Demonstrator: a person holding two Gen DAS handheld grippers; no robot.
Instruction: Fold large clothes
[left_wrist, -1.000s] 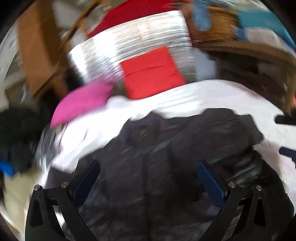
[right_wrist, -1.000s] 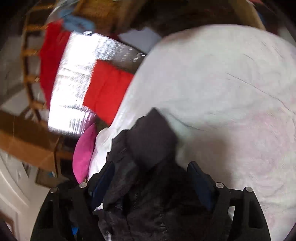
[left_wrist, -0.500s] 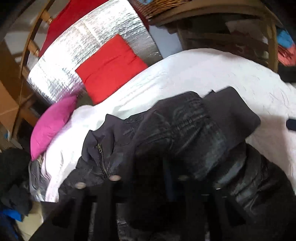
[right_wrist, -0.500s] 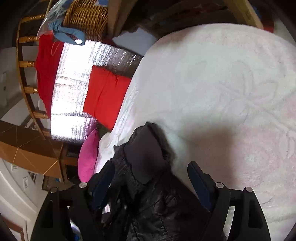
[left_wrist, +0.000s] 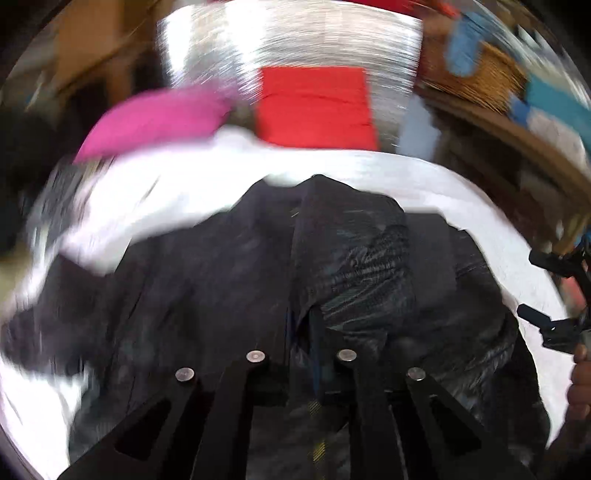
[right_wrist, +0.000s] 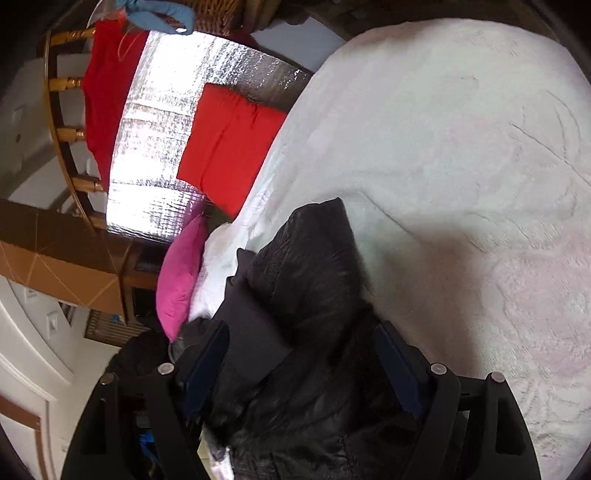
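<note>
left gripper: jaws just closing, pinched on jacket fold | right gripper: jaws wide, jacket between, unpinched | bed | red cushion at 12

A black padded jacket lies on a white textured bedspread; behind it, a red square cushion beside a pink pillow.

Bed surroundings, 2 wrist views.
A white bedspread is covering the bed; a red cushion is leaning on a silver foil panel, a pink pillow lying beside it.
</note>
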